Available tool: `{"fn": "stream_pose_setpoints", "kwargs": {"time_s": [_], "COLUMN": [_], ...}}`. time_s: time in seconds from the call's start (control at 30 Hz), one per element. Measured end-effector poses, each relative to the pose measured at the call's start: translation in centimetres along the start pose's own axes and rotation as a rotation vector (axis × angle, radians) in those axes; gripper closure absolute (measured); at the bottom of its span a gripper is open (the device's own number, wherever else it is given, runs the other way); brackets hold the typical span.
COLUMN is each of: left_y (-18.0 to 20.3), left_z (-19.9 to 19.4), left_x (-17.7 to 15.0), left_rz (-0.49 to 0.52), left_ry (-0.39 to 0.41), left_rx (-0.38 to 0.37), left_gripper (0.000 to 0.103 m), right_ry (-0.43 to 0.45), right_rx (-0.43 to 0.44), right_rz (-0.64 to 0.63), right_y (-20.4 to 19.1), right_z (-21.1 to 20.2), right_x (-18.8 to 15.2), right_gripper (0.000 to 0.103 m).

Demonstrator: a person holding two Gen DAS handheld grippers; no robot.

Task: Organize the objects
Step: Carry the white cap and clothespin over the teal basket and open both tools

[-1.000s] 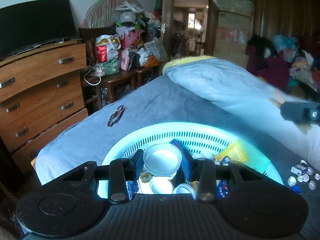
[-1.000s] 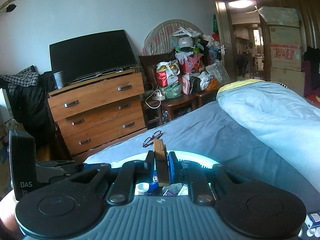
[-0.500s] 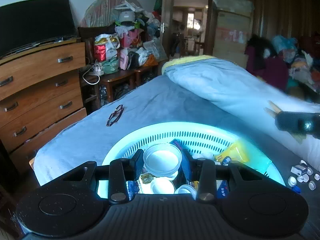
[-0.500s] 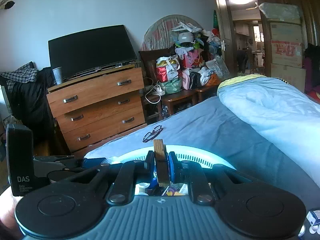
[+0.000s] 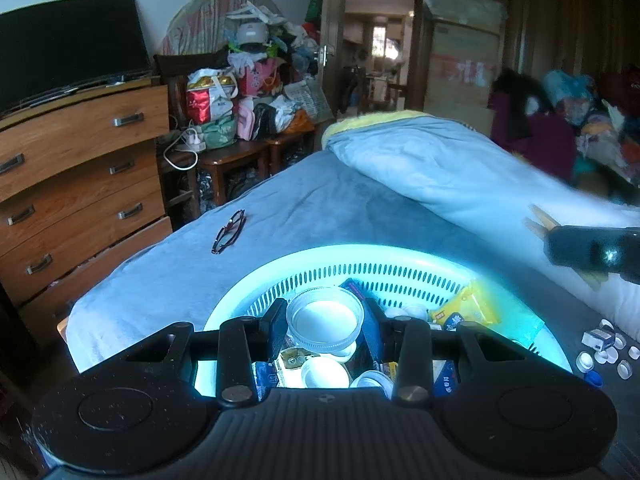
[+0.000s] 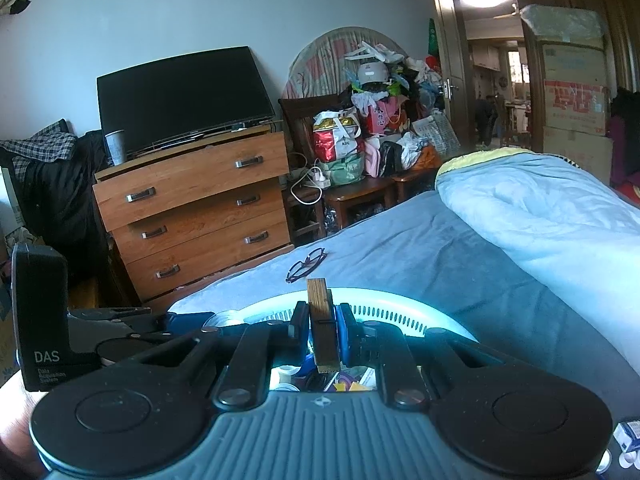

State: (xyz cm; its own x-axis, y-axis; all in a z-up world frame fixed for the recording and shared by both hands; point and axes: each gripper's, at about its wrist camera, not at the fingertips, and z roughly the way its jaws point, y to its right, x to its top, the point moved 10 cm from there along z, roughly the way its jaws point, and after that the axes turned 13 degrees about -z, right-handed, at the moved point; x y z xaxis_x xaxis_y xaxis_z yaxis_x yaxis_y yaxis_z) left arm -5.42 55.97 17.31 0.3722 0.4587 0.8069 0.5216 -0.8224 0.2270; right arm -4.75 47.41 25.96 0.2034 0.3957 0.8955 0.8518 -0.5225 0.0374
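On the blue bed (image 5: 320, 208) sits a round, slotted plastic basket (image 5: 384, 272). Above it, the left gripper (image 5: 325, 322) clamps a clear round lid (image 5: 325, 320); the right gripper (image 6: 323, 326) pinches a wooden clothespin (image 6: 321, 320).

Both tongs (image 5: 325, 322) (image 6: 323, 326) are black, with round discs, silver screws and ribbed grey bases.

We are in a lived-in home bedroom: a bed (image 6: 400, 240) ahead, a wooden dresser (image 6: 192, 208) with a television (image 6: 180, 96) at ten o'clock, piled bags (image 6: 360, 132) at twelve.
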Motion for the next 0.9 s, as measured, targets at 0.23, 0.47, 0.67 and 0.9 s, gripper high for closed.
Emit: {"fn": "stream_pose_setpoints", "kwargs": {"time_s": [0.23, 0.47, 0.67, 0.9], "left_y": [0.1, 0.2, 0.2, 0.1], "left_z": [0.0, 0.4, 0.9, 1.2], "left_x": [0.0, 0.0, -0.1, -0.2], "left_rz": [0.002, 0.005, 0.008, 0.009], "left_ry": [0.000, -0.005, -0.010, -0.014], "left_rx": [-0.001, -0.002, -0.001, 0.003], "left_gripper": [0.063, 0.063, 0.063, 0.063], "right_ry": [-0.002, -0.007, -0.010, -0.015], "right_rx": [0.003, 0.006, 0.010, 0.010], "right_rz": [0.000, 0.000, 0.005, 0.011], "right_y": [-0.1, -0.2, -0.3, -0.5], "right_z": [0.3, 0.7, 1.0, 1.5], "right_x": [-0.2, -0.7, -1.0, -1.3], "right_gripper": [0.087, 0.087, 0.087, 0.087]}}
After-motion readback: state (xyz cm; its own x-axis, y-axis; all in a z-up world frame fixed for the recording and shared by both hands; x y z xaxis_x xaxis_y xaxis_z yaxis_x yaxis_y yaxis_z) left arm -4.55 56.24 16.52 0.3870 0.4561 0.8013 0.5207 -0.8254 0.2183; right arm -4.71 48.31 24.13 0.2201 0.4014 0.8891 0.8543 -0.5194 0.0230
